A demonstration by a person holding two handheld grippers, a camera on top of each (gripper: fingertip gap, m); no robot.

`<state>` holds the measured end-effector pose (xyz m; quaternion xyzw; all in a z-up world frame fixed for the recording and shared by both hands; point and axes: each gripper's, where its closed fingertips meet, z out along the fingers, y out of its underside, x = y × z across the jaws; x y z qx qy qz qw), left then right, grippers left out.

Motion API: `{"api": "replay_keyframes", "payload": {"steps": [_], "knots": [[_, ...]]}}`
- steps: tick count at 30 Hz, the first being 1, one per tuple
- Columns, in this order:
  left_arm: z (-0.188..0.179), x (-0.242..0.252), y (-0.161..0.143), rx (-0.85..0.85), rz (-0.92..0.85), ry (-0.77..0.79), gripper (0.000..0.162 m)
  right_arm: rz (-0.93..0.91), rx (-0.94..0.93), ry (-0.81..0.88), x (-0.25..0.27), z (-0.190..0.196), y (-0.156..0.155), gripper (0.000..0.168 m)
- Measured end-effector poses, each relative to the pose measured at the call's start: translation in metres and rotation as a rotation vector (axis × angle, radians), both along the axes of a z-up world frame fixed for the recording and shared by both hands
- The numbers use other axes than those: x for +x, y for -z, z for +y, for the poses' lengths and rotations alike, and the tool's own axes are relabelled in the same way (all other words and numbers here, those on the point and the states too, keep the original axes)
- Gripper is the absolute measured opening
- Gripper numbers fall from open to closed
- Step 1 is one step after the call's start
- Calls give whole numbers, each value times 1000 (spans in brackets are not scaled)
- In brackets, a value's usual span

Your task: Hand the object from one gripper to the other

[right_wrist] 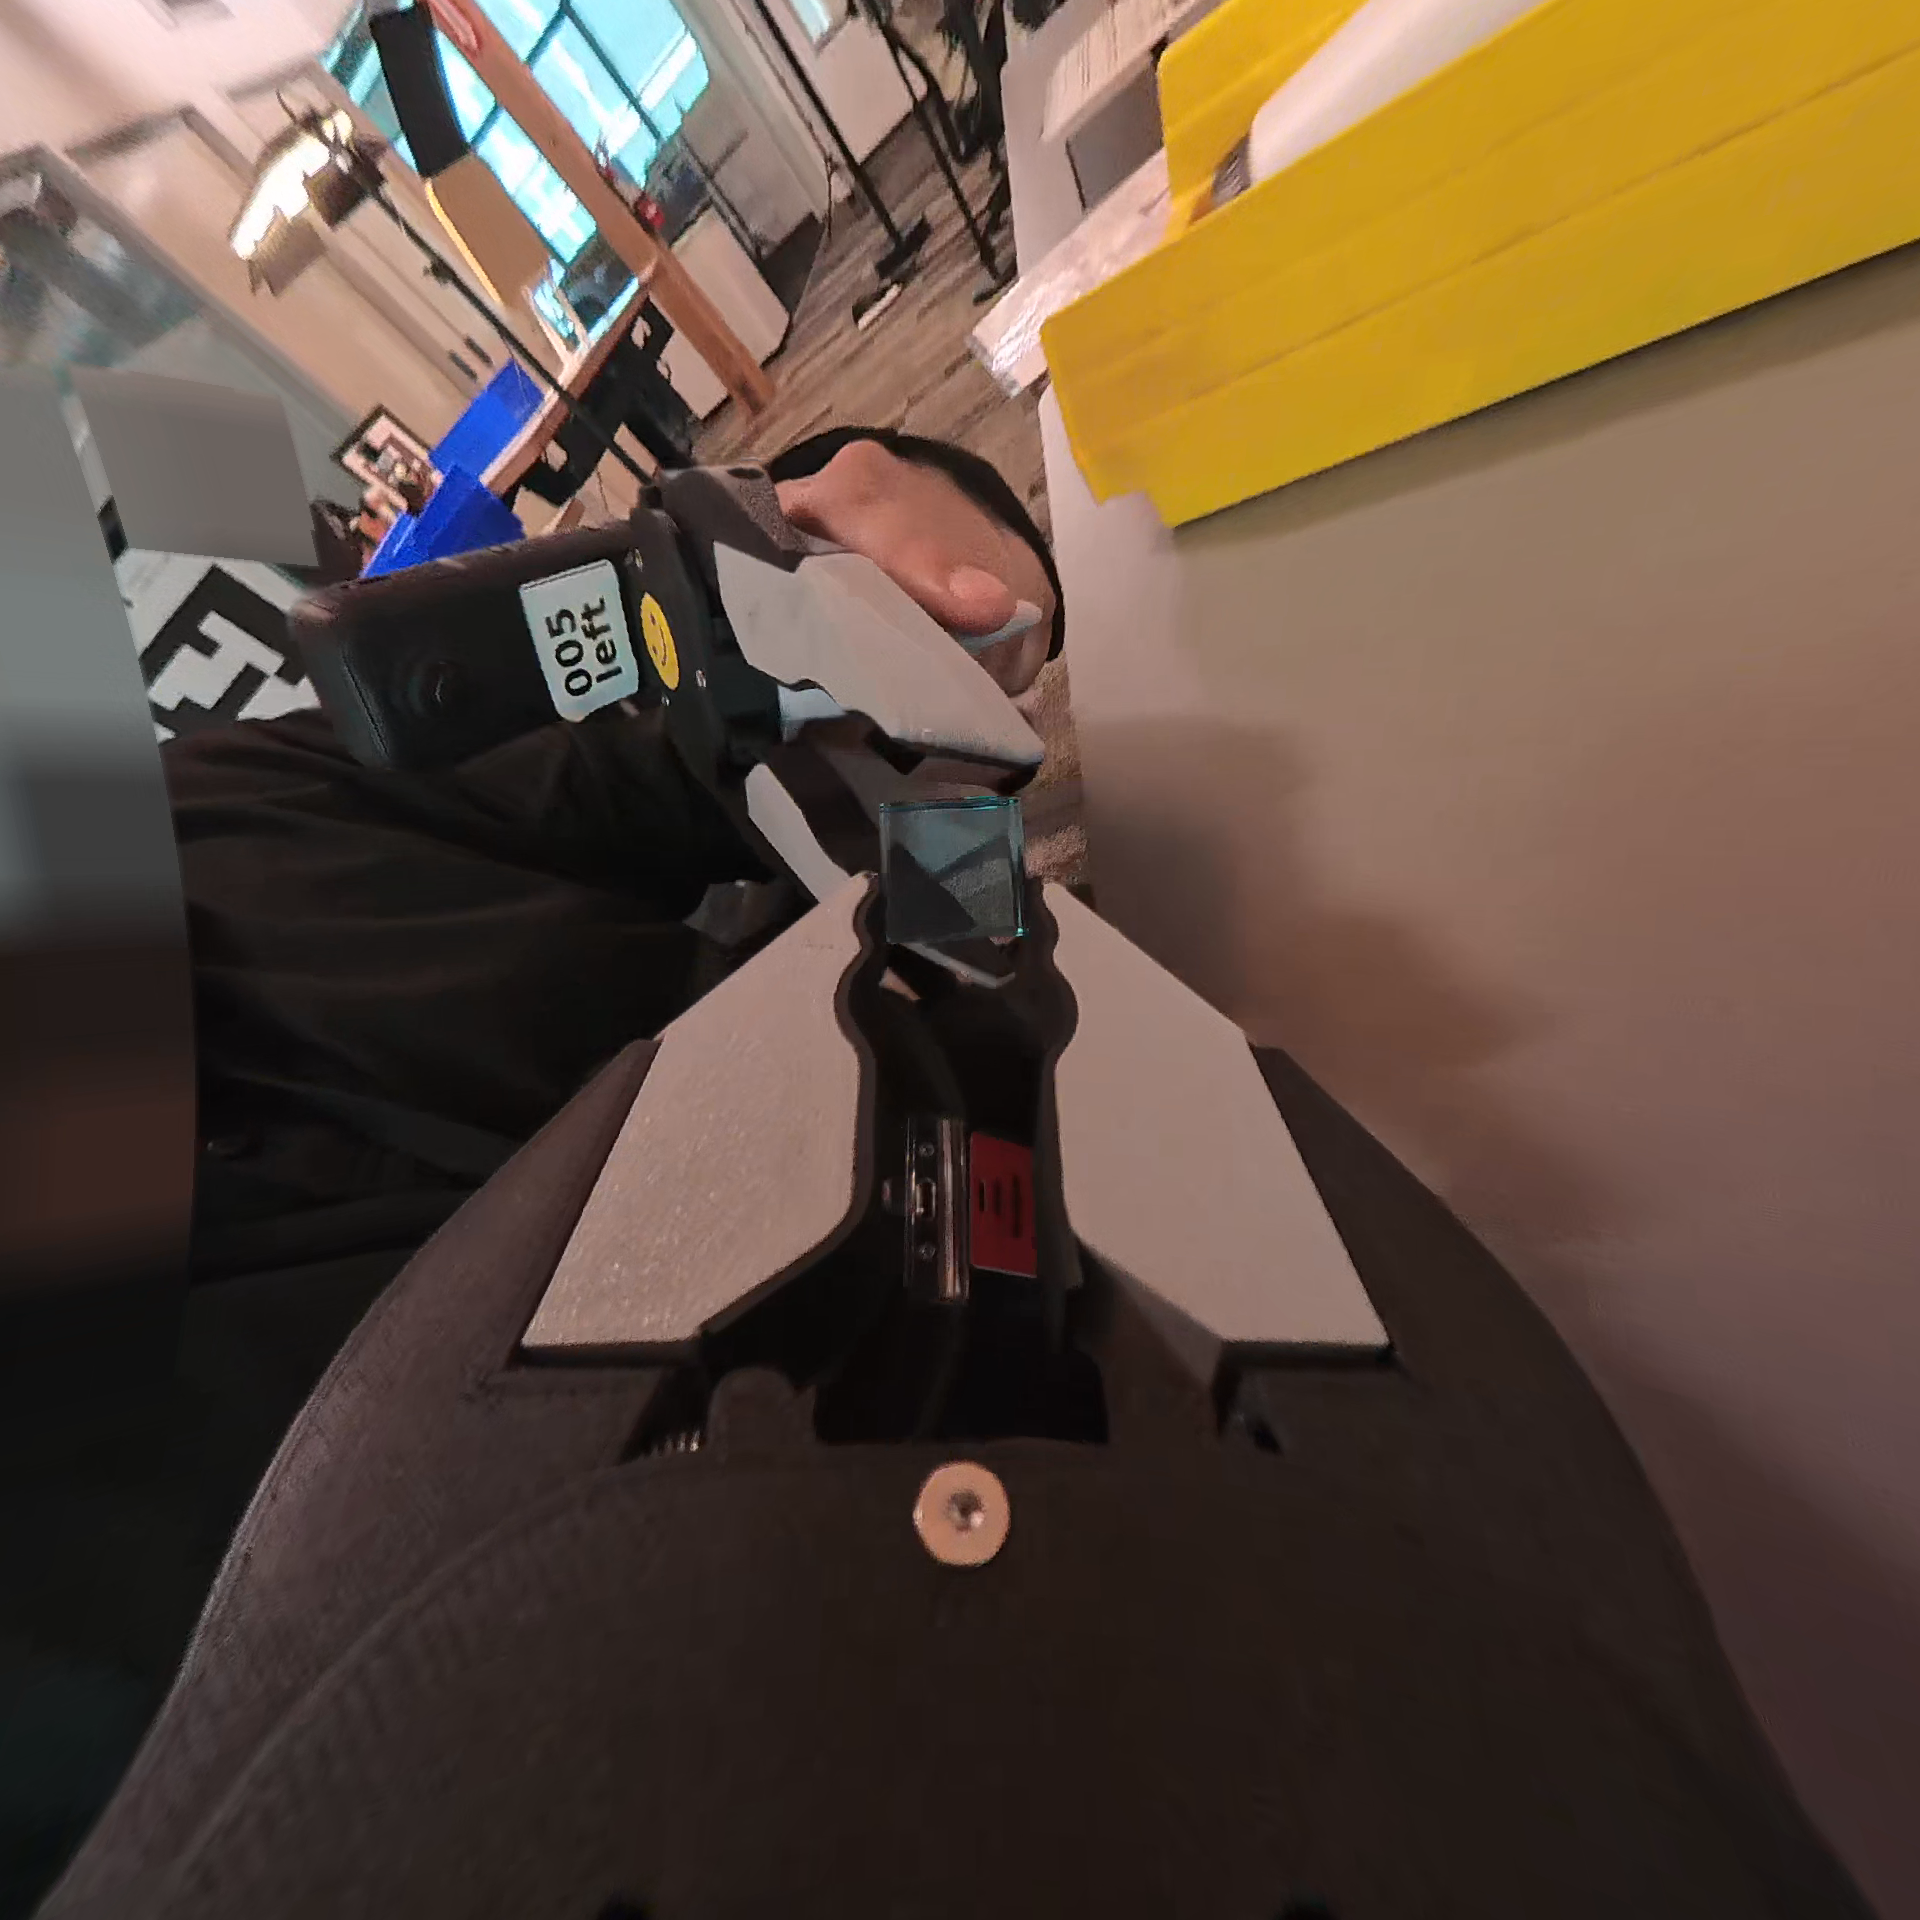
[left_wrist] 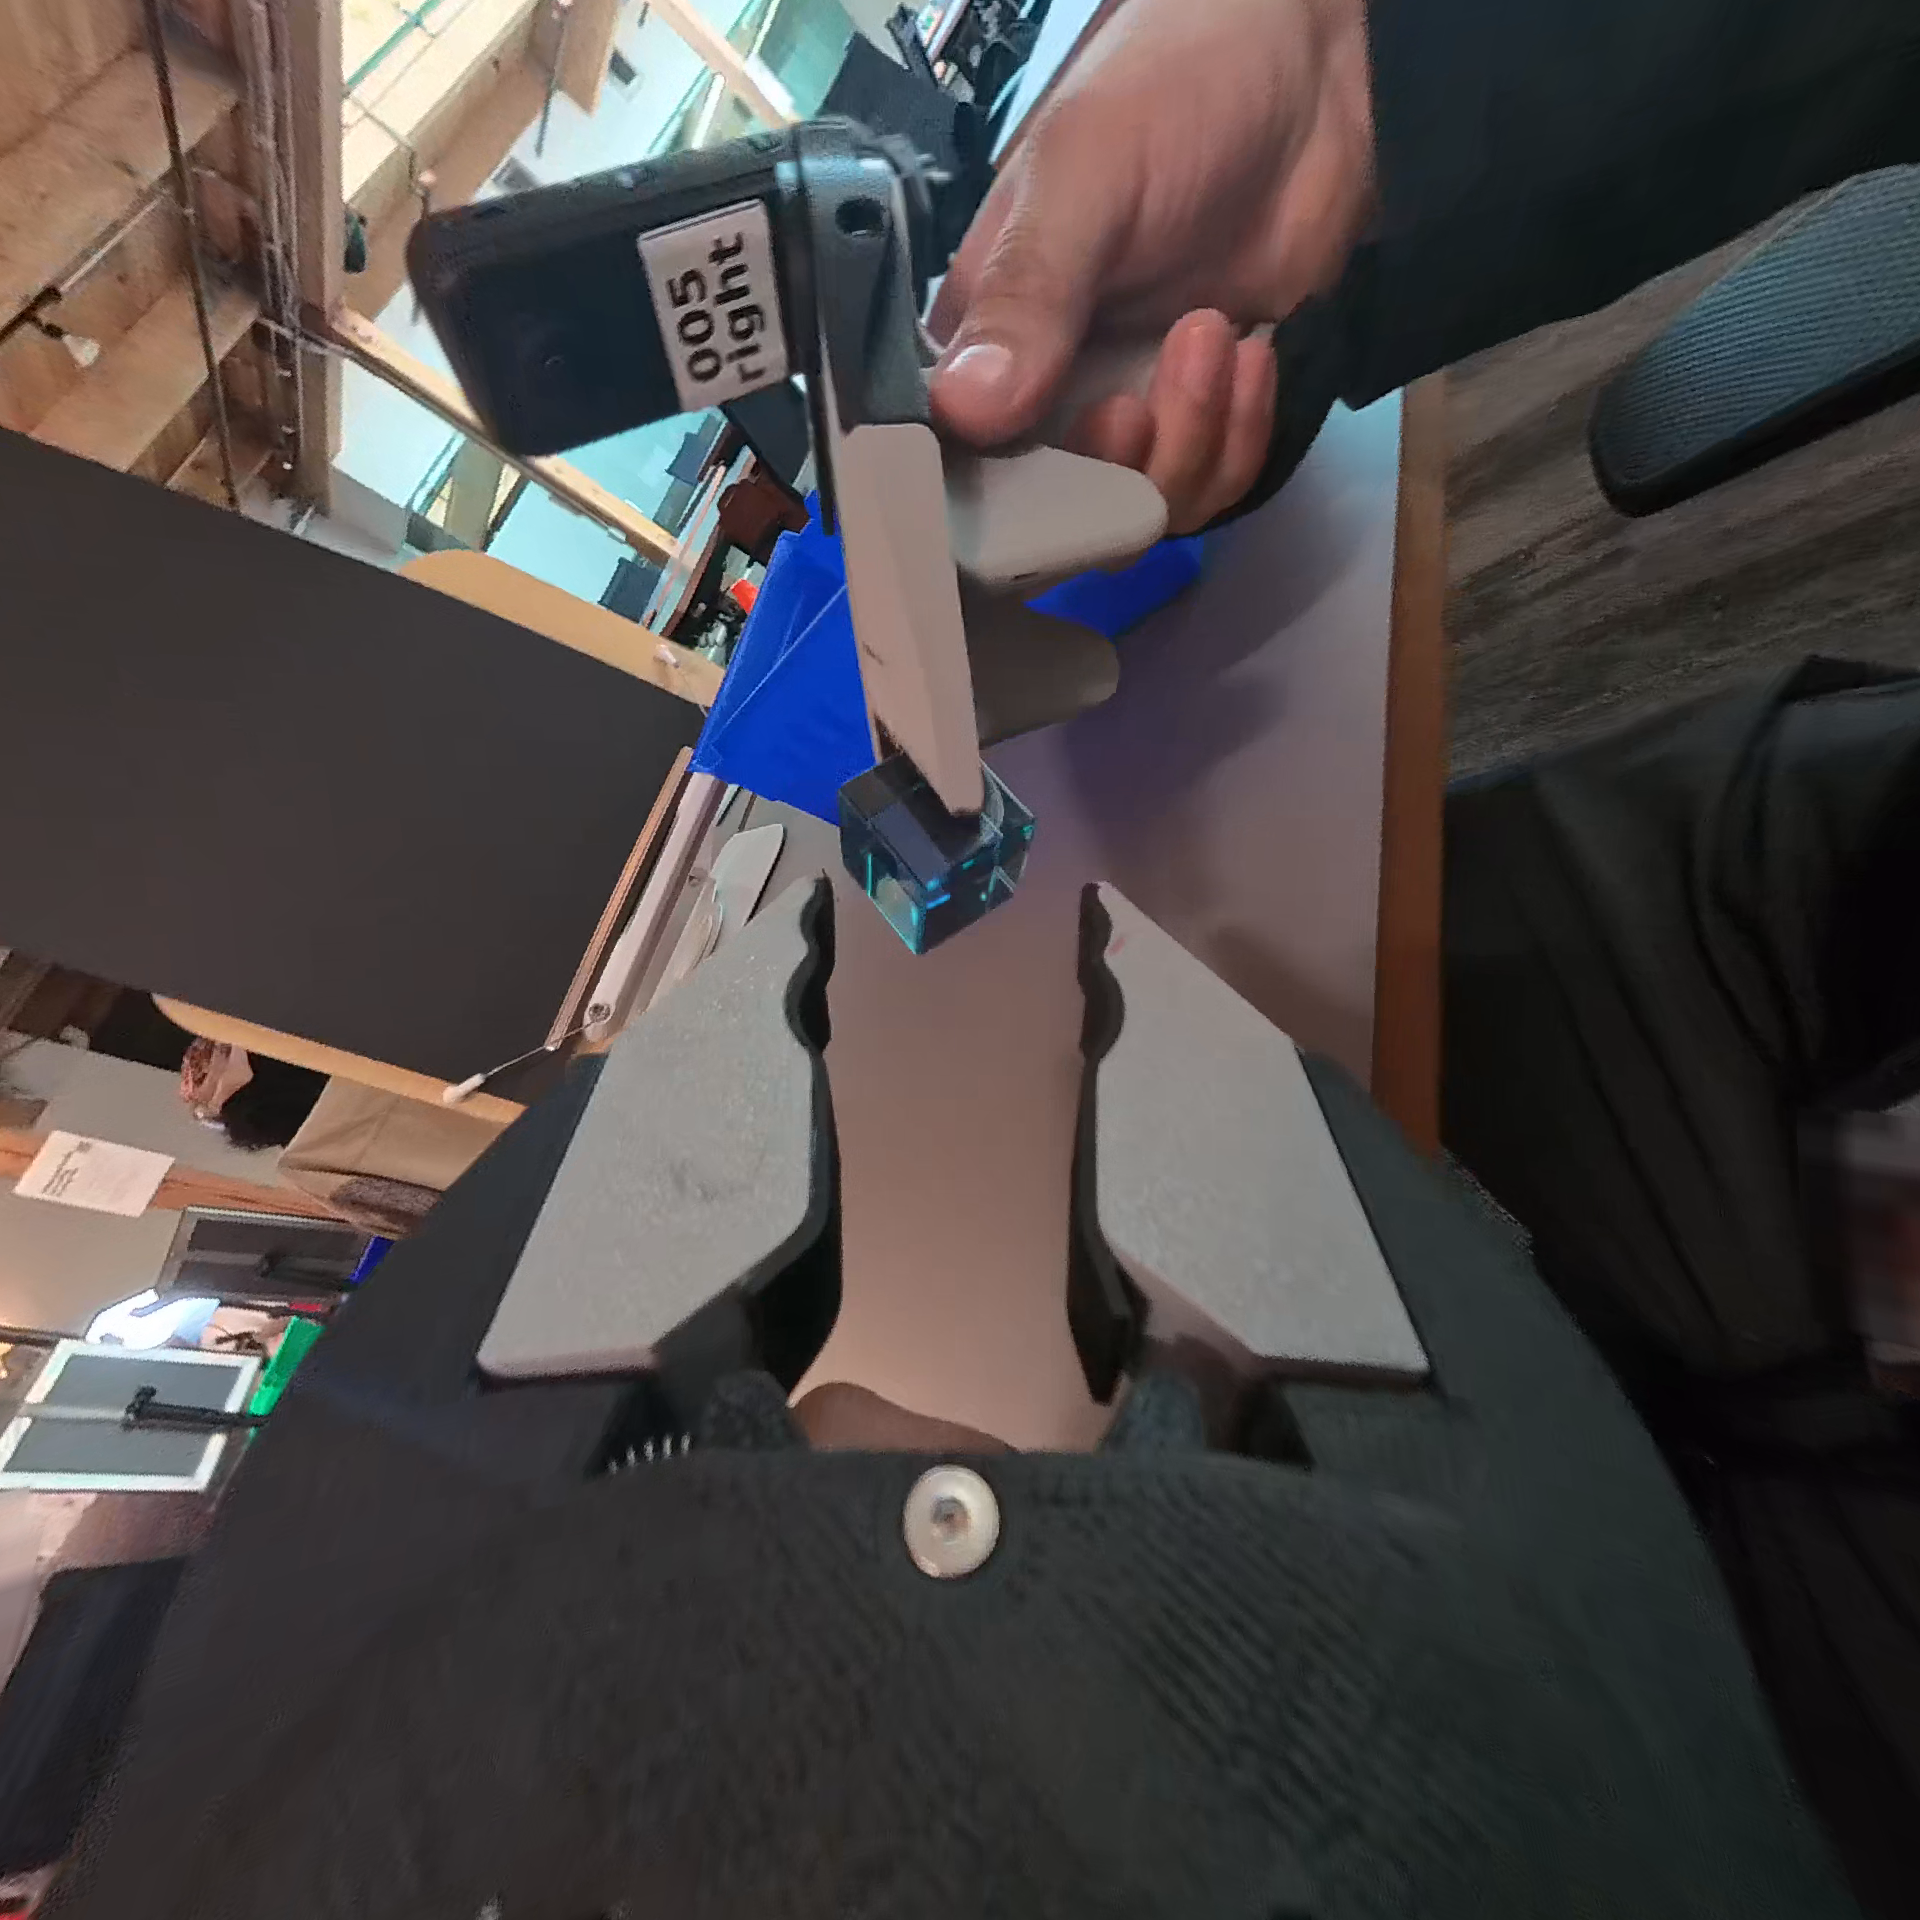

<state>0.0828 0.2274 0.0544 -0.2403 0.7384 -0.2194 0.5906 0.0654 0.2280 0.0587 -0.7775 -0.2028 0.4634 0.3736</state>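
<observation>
A small clear cube with a blue tint (left_wrist: 925, 894) is pinched at the tips of my right gripper (left_wrist: 951, 800), which comes down from above in the left wrist view. My left gripper (left_wrist: 956, 914) is open, its fingertips level with the cube's lower corner and not touching it. In the right wrist view my right gripper (right_wrist: 956, 904) is shut on the cube (right_wrist: 951, 868). The left gripper (right_wrist: 914, 784) lies just beyond it, with its jaws spread on either side of the cube.
A grey table (left_wrist: 1247, 727) lies behind the grippers, with a blue bin (left_wrist: 790, 686) on it. Yellow bins (right_wrist: 1455, 312) stand on the table at the upper right. A hand (left_wrist: 1143, 208) holds the right gripper. A black chair armrest (left_wrist: 1766, 343) is at the table's edge. My left and right fingertips are right by each other.
</observation>
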Motion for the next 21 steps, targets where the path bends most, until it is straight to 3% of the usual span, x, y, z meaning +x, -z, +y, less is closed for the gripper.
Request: {"api": "replay_keyframes", "payload": {"steps": [3,5,11,17,21], "knots": [[-7,-1,4,23,7,34,44,-23,-20,-39,-8,-4,7,24],[-9,-3,5,55,-6,53,34,-38,-35,-57,-11,-6,11,24],[-5,-2,3,77,-22,57,34,-42,-35,-53,-12,-4,14,24],[18,9,-38,-82,-286,-155,33,117,49,12,-8,8,-15,26],[26,8,-47,-181,-405,-256,33,156,112,62,-7,16,-26,26]]}}
